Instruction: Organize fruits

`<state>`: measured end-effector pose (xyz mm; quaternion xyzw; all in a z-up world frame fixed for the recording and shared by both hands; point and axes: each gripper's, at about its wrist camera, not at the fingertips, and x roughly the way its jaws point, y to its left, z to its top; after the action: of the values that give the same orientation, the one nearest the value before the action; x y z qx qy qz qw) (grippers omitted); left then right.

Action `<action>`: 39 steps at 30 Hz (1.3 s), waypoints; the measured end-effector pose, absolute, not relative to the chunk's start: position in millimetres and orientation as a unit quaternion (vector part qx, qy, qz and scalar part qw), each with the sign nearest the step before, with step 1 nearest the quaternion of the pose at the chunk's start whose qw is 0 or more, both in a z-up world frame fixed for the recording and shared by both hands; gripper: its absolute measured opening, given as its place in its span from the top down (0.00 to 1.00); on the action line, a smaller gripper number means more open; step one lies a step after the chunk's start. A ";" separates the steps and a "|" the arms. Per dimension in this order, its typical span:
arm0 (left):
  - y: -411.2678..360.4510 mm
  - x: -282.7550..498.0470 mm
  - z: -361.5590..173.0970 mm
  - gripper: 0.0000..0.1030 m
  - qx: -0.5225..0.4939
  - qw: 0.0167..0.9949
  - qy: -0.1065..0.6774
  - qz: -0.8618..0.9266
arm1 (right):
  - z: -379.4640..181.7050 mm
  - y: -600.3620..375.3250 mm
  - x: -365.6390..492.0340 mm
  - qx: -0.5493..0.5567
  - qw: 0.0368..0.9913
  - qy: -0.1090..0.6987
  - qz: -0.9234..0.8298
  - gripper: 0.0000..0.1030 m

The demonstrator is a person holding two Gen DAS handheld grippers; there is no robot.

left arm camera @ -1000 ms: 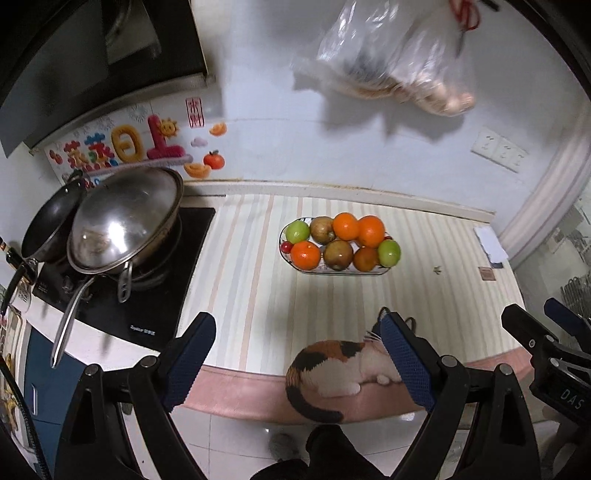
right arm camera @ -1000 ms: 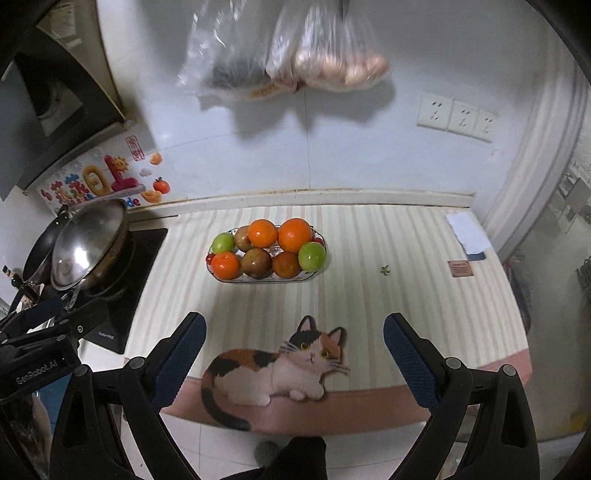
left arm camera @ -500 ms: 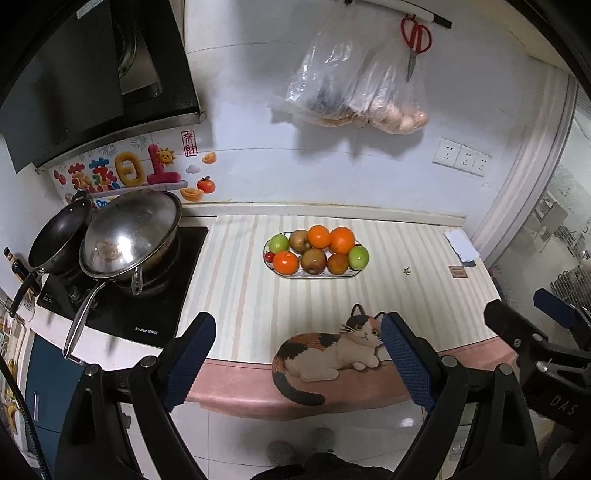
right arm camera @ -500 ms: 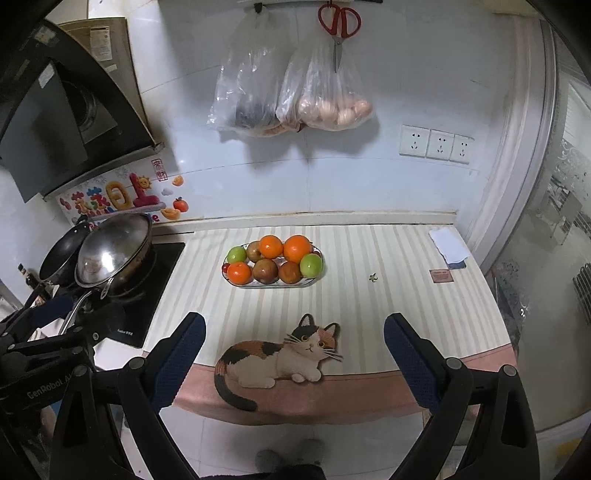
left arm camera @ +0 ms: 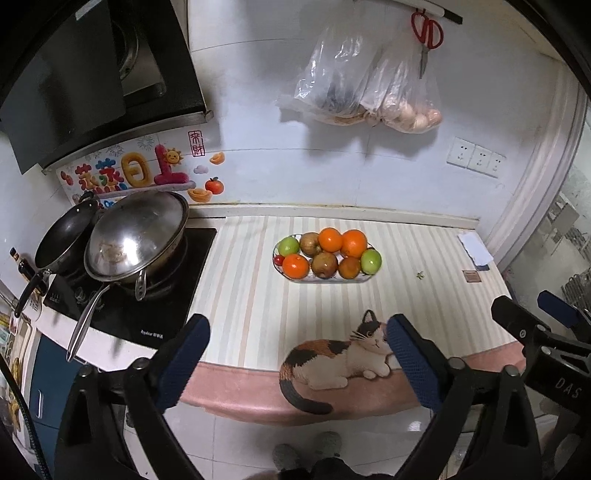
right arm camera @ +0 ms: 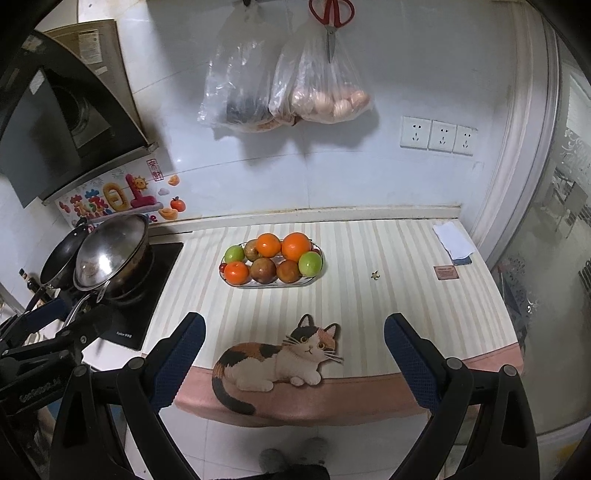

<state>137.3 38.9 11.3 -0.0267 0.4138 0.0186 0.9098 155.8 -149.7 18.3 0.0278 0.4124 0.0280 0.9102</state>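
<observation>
An oval glass dish (left arm camera: 295, 279) (right arm camera: 240, 285) stands on the striped counter, piled with several fruits: oranges (left arm camera: 354, 243) (right arm camera: 296, 246), green fruits (left arm camera: 371, 261) (right arm camera: 310, 263) and brown fruits (left arm camera: 324, 263) (right arm camera: 263, 270). My left gripper (left arm camera: 297, 345) is open and empty, held back off the counter's front edge. My right gripper (right arm camera: 293, 341) is open and empty too, well short of the dish. The right gripper also shows at the right edge of the left wrist view (left arm camera: 535, 332).
A lidded wok (left arm camera: 136, 236) and a black pan (left arm camera: 62, 240) sit on the stove at the left. A cat-shaped mat (right arm camera: 277, 358) lies at the counter's front edge. Plastic bags (right arm camera: 288, 88) and red scissors (right arm camera: 331, 14) hang on the wall. A folded cloth (right arm camera: 453, 240) lies far right.
Both grippers have pulled back and up from the counter, so the dish looks smaller and more wall shows. Both stay open and empty.
</observation>
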 end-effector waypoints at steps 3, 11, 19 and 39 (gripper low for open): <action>40.8 156.9 2.1 0.01 -0.016 0.908 0.417 0.031 | 7.7 -149.0 177.8 0.028 0.909 0.416 0.027 0.03; 50.9 207.6 -31.3 0.01 -0.018 0.893 0.447 0.048 | -24.8 -139.9 238.1 0.018 0.902 0.431 0.024 0.03; 54.3 240.0 -55.8 0.01 -0.008 0.883 0.466 0.051 | -52.6 -131.8 276.0 0.015 0.893 0.449 0.020 0.03; 60.2 257.5 -70.7 0.01 -0.020 0.876 0.478 0.055 | -83.0 -129.9 300.4 0.013 0.880 0.475 0.017 0.03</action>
<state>257.5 60.2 -70.7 -0.0204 0.4782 0.0550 0.8763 300.4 -129.9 -83.0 0.0131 0.4753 0.0171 0.8795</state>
